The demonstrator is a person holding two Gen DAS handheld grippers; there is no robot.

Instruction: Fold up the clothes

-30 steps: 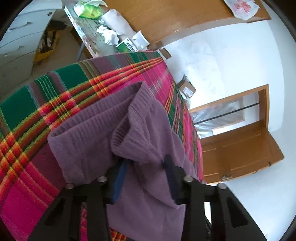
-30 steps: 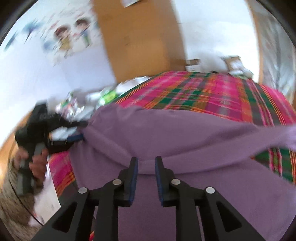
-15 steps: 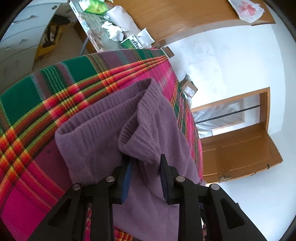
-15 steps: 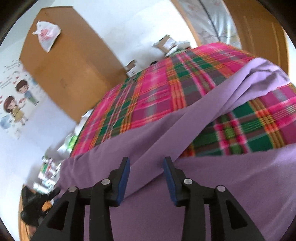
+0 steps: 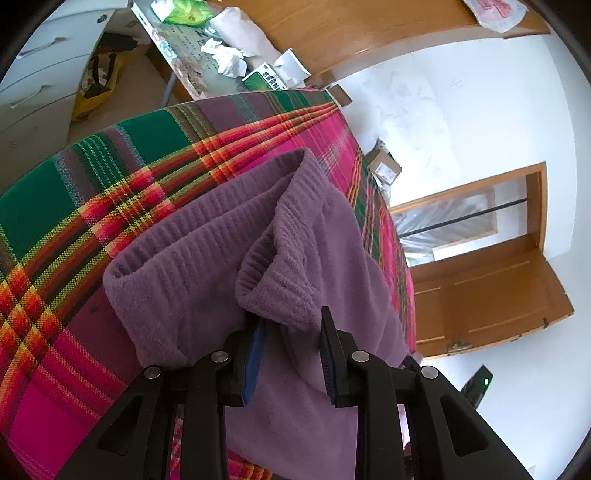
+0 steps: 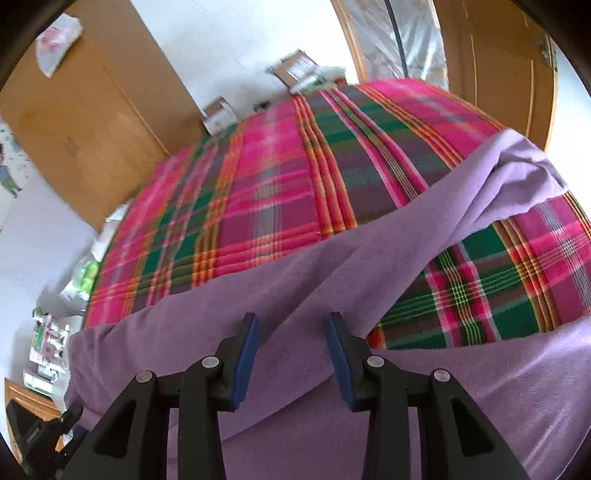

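Note:
A purple knit sweater [image 5: 207,251] lies spread on a bed under a pink, green and red plaid blanket [image 5: 110,166]. My left gripper [image 5: 291,321] is shut on a bunched ribbed fold of the sweater, which hangs between its blue pads. In the right wrist view the sweater [image 6: 258,288] fills the lower half, and one sleeve [image 6: 509,177] runs up to the right across the blanket [image 6: 280,177]. My right gripper [image 6: 291,317] hovers open just over the sweater, where the sleeve starts, with nothing pinched between its pads. The black left gripper [image 6: 40,439] shows at the bottom left corner.
A cluttered side table [image 5: 192,55] with tissues and a green box stands past the bed's far end, beside a wooden wardrobe [image 5: 351,29]. White drawers [image 5: 37,74] stand at the left. Cardboard boxes [image 5: 384,166] lie by the wall, and a wooden door [image 5: 491,295] is at the right.
The left jaws have closed in on the sweater's fold. The right jaws have opened, and that gripper has rolled and swung right along the sweater toward the sleeve.

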